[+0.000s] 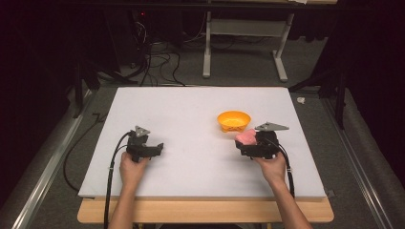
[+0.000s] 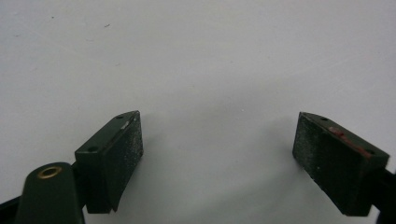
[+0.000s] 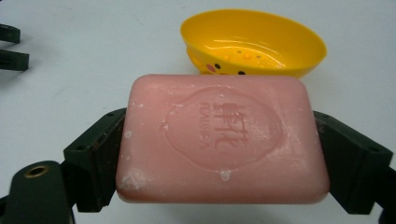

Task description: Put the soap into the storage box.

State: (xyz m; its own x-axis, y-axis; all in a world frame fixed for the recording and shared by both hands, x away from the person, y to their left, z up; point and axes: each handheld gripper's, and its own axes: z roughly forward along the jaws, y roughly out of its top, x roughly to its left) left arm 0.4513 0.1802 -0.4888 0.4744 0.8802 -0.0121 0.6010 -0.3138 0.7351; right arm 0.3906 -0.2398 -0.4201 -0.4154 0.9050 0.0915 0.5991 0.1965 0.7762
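A person seated at the near edge of a white worktop [image 1: 191, 109] held a two-jaw gripper in each hand. The right gripper [image 3: 219, 149] had its jaws pinching a pink soap bar [image 3: 222, 140] by its two short ends, the stamped face turned up, toward the right edge of the worktop. Just beyond the bar sat a yellow soap dish [image 3: 254, 44] with drain holes in its bottom, resting on the worktop apart from the soap. The left gripper [image 2: 219, 154], toward the left edge, hovered with its jaws spread wide over bare surface.
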